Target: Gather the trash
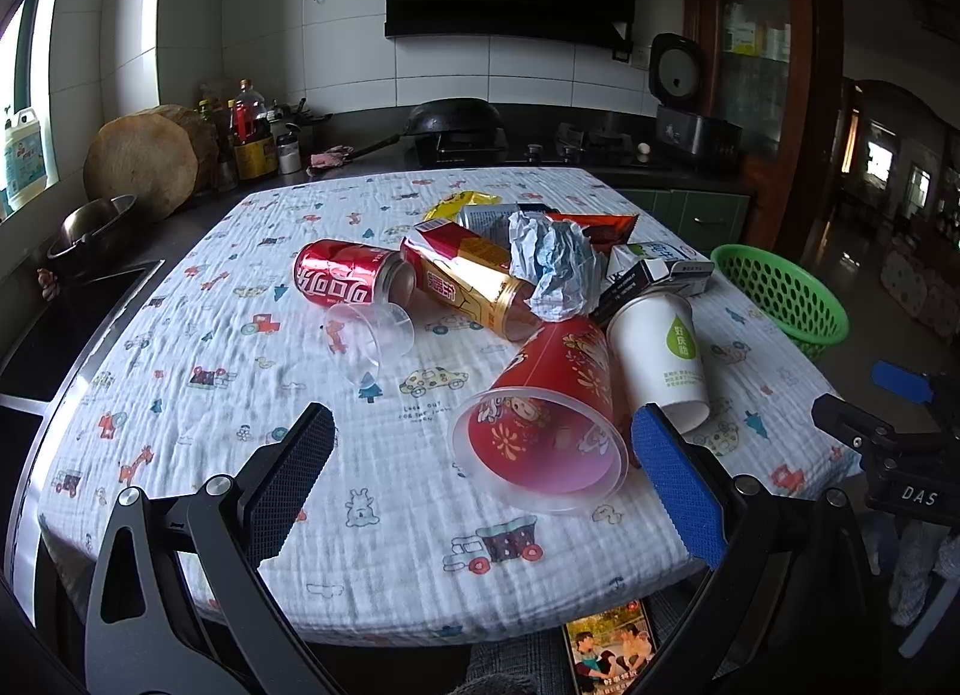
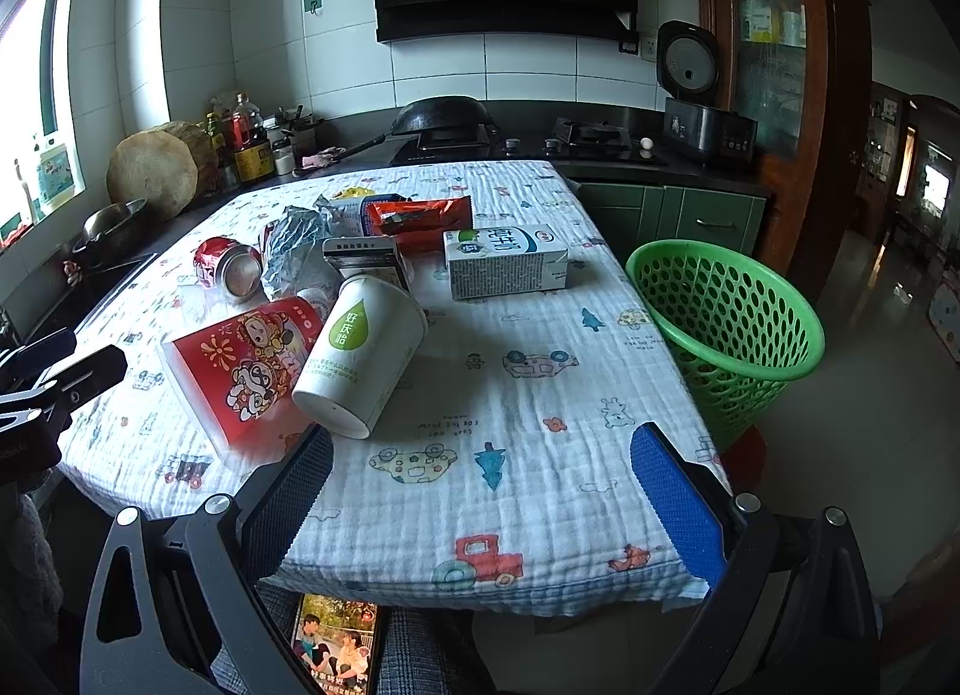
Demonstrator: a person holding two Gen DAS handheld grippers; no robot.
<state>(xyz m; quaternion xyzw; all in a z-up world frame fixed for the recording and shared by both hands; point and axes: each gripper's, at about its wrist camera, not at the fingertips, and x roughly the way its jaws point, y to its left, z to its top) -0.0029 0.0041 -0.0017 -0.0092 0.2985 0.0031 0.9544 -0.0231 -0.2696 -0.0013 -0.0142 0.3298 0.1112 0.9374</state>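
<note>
Trash lies heaped on a table with a printed cloth [image 1: 198,395]: a red can [image 1: 342,273], a gold-red can [image 1: 468,281], crumpled paper [image 1: 555,266], a clear cup [image 1: 369,338], a red plastic cup [image 1: 546,425] on its side and a white paper cup [image 1: 660,353]. A milk carton [image 2: 504,261] and a red snack bag [image 2: 417,215] lie further back. A green basket [image 2: 729,323] stands beside the table's right edge. My left gripper [image 1: 483,485] is open over the near edge, the red cup's mouth between its fingers. My right gripper [image 2: 483,485] is open, empty, just short of the white paper cup [image 2: 360,356].
Behind the table runs a dark kitchen counter with a wok [image 1: 453,119], bottles [image 1: 249,131], a round chopping block [image 1: 141,164] and a rice cooker [image 1: 684,107]. A sink [image 1: 66,329] lies at the left. A phone [image 1: 612,650] rests on a lap below the table edge.
</note>
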